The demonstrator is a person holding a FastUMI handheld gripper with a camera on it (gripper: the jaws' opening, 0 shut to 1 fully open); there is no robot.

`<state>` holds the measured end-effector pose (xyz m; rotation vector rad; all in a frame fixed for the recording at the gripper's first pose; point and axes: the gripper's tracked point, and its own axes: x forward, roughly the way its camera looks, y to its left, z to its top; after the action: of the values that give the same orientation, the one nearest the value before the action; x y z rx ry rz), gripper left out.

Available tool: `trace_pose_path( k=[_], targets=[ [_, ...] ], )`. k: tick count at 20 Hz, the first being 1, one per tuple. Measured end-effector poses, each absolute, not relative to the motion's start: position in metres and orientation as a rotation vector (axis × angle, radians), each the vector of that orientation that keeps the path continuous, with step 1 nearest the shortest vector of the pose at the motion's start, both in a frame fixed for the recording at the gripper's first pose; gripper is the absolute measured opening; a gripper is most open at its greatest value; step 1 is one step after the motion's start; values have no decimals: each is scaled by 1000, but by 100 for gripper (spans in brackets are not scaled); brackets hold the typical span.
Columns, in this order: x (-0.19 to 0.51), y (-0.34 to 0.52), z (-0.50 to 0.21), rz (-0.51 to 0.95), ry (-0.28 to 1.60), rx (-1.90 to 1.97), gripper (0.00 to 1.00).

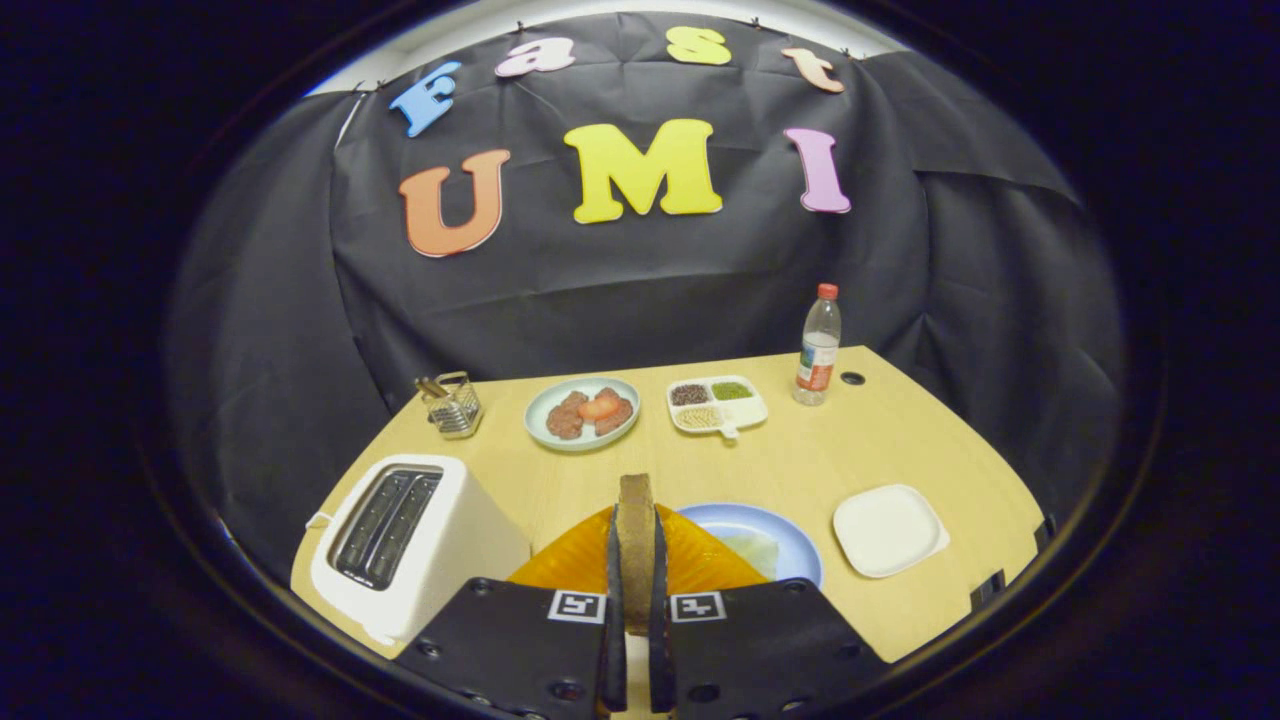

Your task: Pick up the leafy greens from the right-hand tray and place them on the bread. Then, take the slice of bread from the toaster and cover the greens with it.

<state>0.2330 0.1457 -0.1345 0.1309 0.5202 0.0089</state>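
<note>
Bread slice (pixel 635 545) is up on edge between my fingers, my gripper (pixel 635 600) clamped on both flat faces; it looks light and a bit crumbly, so I judge a gentle squeeze low on the faces is right. Just beyond sits the orange tray (pixel 700 560), and beside it the blue plate (pixel 790 545) with the pale greens (pixel 755 550) lying on it. White toaster (pixel 410 545) stands to my left, slots empty. Farther along the bench (pixel 880 440): a white square plate (pixel 888 528), a bottle (pixel 818 345) whose label I can't read.
</note>
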Motion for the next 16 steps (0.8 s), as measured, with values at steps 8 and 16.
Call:
trace_pose_path(
  k=[8, 16],
  targets=[
    [240, 115, -185, 24, 597, 173, 9],
    [250, 106, -183, 95, 546, 184, 9]
  ],
)
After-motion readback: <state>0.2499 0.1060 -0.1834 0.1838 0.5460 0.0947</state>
